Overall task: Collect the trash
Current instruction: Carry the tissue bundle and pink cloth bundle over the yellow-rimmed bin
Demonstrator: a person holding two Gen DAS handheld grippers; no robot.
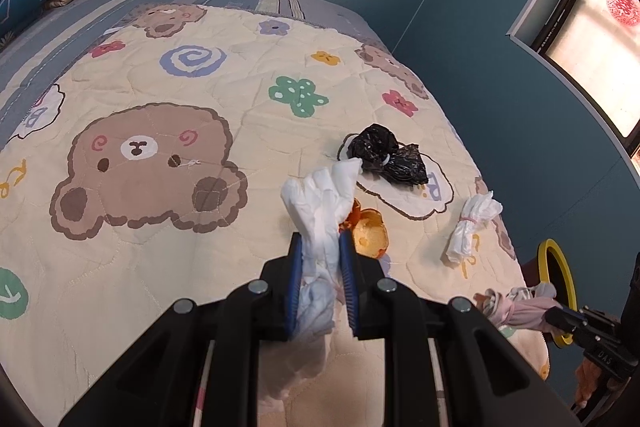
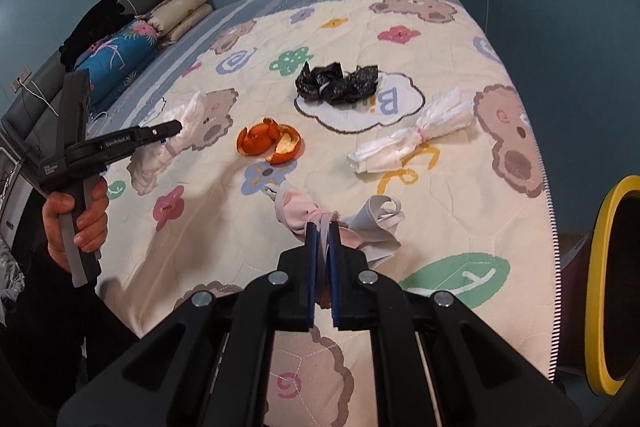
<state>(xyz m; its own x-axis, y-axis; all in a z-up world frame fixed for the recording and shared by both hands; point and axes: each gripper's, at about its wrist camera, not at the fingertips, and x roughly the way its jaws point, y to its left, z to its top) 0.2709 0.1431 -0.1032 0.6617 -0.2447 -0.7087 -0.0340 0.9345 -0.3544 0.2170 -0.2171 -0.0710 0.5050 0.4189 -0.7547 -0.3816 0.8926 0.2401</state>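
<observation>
Trash scattered over a cartoon-bear quilt (image 2: pixel 460 235) on a bed, part gathered, none visibly binned yet. Left gripper (image 1: pixel 322 247) clamped on a bundle of white plastic (image 1: pixel 324 207), lifted clear of the quilt, the loose end drooping below the blue pads. Right gripper (image 2: pixel 323 231) closed tight on a knotted pink-and-white bag (image 2: pixel 304 215), its grey-white loops splayed to the right of the pads; seen from the left wrist camera just in front of the bin's mouth, at the bed's edge. Yellow-rimmed bin (image 2: pixel 604 267) standing beside the bed at the right edge, its dark opening in view but its contents not visible. So: two pieces in hand, neither dropped. Left on the quilt: orange peel (image 2: pixel 268 143), curled open near the middle; crumpled black bag (image 2: pixel 336 83) further back, lying on a white cloud print; tied white plastic twist (image 2: pixel 412 139) to the right, between the black bag and the bin side. All three apart from each other and untouched by either gripper. Judged from this: early to mid task, roughly two of five pieces picked, the carry to the bin and release pending, then three more pickups. Peel likely the fiddliest, being in loose curled pieces. Folded bedding and a blue floral pillow (image 2: pixel 120 55) at the head of the bed, no part of the job.
</observation>
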